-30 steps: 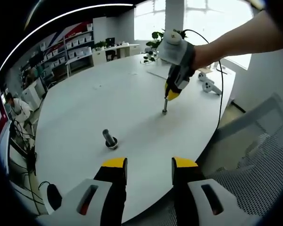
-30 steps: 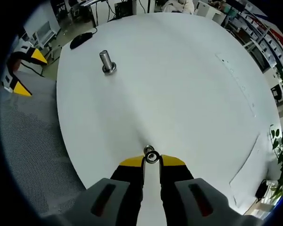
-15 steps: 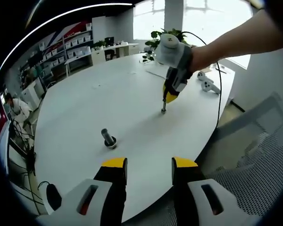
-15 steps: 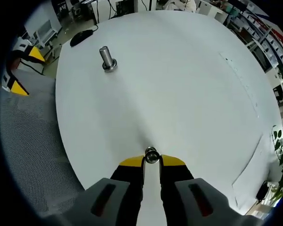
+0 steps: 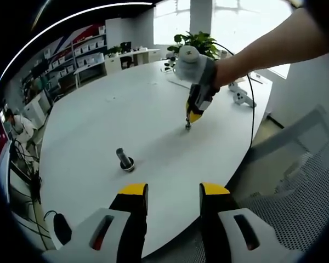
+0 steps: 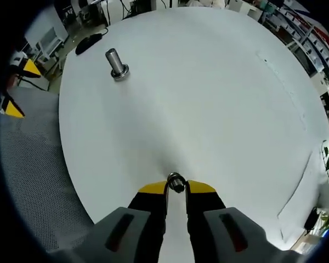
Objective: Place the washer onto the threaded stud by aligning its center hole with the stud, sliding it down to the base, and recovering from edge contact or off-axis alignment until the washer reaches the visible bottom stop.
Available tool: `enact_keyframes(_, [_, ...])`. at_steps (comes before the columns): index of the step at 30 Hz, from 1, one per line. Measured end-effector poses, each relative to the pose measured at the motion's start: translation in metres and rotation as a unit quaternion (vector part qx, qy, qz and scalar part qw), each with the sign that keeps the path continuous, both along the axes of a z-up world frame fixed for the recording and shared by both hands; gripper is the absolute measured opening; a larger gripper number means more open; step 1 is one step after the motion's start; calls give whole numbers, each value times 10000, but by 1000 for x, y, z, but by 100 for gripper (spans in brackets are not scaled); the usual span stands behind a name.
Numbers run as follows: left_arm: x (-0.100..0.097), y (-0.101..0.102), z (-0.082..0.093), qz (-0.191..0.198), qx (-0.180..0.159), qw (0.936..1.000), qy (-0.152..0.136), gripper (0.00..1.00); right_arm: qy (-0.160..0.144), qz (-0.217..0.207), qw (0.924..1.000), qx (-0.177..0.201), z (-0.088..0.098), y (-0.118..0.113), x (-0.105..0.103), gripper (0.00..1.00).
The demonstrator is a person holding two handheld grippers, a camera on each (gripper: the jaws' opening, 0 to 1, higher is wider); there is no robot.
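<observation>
Right gripper view: right gripper clamped on the washer, held above the white table. Stud stands upright well apart, near the table edge. Left gripper jaws apart, holding nothing, short of the stud.

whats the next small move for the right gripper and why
Probably carry the washer across the table toward the stud: the right gripper already pinches it at its tips, and the stud stands upright, bare, well away.
</observation>
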State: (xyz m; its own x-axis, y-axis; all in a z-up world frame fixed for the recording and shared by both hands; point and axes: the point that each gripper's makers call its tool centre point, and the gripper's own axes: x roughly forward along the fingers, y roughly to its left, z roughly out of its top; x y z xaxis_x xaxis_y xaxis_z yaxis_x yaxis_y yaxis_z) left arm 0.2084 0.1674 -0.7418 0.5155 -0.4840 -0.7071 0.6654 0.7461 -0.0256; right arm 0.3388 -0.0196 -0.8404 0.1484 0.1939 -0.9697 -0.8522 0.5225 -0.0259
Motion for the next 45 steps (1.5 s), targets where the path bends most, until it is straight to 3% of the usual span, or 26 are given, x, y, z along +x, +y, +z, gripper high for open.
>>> enact_keyframes(8, [0, 1, -1, 18, 13, 10000, 6, 35, 57, -147, 9999, 25, -13, 2, -5, 15])
enact_keyframes(18, [-1, 0, -1, -8, 25, 10000, 17, 35, -99, -367, 9992, 153, -9, 0, -5, 25])
enact_keyframes(28, [-3, -3, -2, -97, 22, 9999, 38, 36, -538, -550, 9954, 562, 10, -2, -19, 27])
enact_keyframes(37, [-5, -6, -1, -178, 11, 9998, 15, 35, -750, -846, 9905, 788, 23, -15, -46, 28])
enact_keyframes(45, [-2, -5, 3, -124, -65, 9999, -29, 35, -1167, -1258, 9772, 1253, 54, -10, -63, 29])
